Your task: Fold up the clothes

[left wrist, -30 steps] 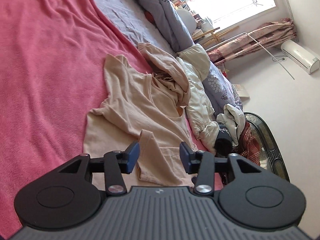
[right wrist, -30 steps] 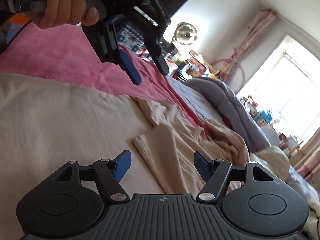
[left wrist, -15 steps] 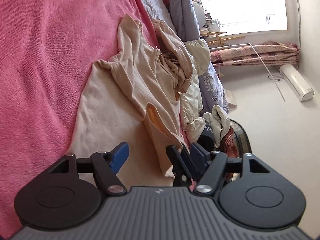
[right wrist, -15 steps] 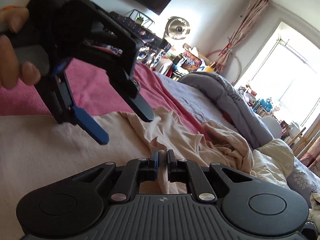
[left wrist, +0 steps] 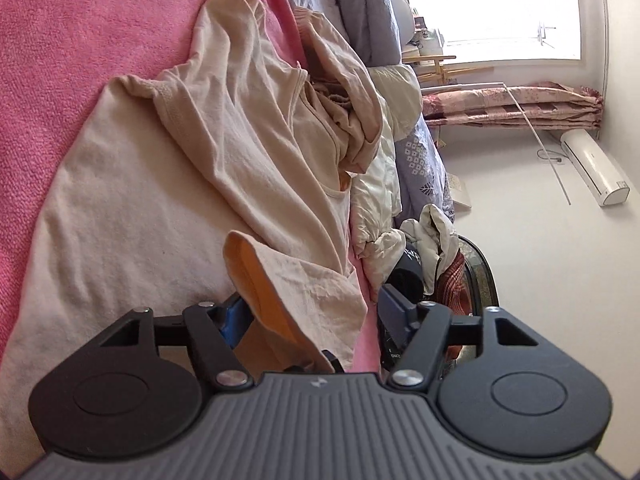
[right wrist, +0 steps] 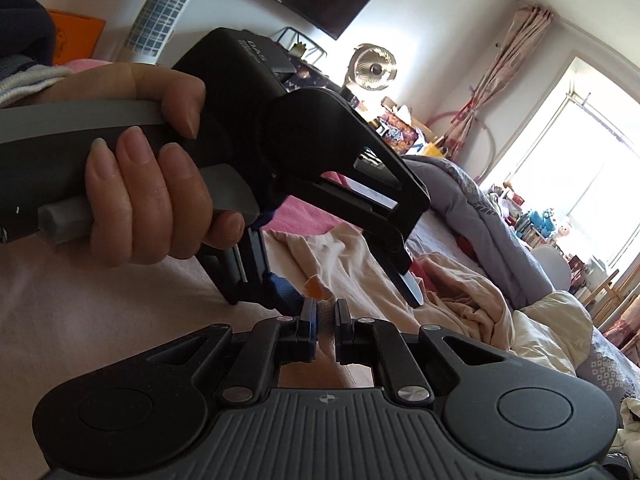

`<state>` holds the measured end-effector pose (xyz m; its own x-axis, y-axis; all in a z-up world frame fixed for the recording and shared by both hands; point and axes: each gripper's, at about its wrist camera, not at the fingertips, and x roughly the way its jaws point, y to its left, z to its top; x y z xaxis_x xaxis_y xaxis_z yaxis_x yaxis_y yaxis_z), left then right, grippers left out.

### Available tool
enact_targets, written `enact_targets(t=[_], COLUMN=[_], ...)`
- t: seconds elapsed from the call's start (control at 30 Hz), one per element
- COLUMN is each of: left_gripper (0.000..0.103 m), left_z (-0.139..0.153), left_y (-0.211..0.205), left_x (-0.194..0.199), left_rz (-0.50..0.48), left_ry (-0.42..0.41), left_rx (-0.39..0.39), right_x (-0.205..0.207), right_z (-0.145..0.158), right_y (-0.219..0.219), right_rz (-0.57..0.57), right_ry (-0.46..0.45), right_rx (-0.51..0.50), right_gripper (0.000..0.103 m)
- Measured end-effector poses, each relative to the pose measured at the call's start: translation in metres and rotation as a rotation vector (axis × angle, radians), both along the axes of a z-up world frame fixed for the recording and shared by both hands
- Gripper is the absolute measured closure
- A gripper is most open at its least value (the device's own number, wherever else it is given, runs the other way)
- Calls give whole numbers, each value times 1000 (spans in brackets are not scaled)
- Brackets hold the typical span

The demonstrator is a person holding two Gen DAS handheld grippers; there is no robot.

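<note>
Beige shirt [left wrist: 208, 184] sprawls ahead of my grippers on the pink blanket [left wrist: 60, 40]. My right gripper [right wrist: 325, 322] pinches its sleeve cuff; my left gripper [left wrist: 312, 308], jaws just narrowing, straddles that cuff without squeezing.

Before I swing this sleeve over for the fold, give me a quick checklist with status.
1. Grip of right tongs on sleeve cuff: just closed, shut on it. ok.
2. Grip of left tongs: jaws have just been closing, sleeve between them, pads not pressing yet. not ok.
3. Body of shirt flat on pink blanket: bunched near the collar. not ok.
4. Far side of shirt clear of cream jacket: cannot tell.
5. Hold of left hand on its handle: ok.
</note>
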<state>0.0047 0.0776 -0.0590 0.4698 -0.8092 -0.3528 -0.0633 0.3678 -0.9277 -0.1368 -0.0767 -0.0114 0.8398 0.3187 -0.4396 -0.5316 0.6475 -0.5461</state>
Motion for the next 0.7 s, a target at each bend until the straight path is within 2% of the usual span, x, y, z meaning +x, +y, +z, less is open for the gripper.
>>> enact_targets(t=[0.03, 0.07, 0.1, 0.23, 0.3, 0.33, 0.37, 0.5, 0.7], left_gripper=[66, 94, 99, 103, 103, 103, 103, 103, 103], left_z=[1, 2, 2, 6, 11, 15, 20, 45, 89], left_y=[-2, -3, -5, -7, -5, -4, -3, 5, 14], left_x=[0, 0, 0, -1, 1, 2, 4, 18, 46], left_rz=[-6, -10, -13, -14, -13, -11, -10, 4, 31], left_ry=[-5, -8, -10, -23, -40, -51, -65, -126, -212], left_rx=[11, 21, 32, 64, 68, 66, 66, 72, 82], right_x=[0, 0, 0, 1, -5, -9, -12, -13, 34], right_z=[-1, -2, -3, -8, -9, -10, -12, -24, -35], right_y=[0, 0, 0, -3, -7, -11, -17, -43, -100], right_rz=[-1, -3, -5, -10, -27, -37, -52, -181, -484], right_ry=[1, 3, 7, -4, -43, -68, -97, -175, -133], right_rx=[-2, -3, -3, 3, 4, 0, -13, -107, -131], right_gripper=[93, 93, 93, 89, 69, 49, 39, 38, 35])
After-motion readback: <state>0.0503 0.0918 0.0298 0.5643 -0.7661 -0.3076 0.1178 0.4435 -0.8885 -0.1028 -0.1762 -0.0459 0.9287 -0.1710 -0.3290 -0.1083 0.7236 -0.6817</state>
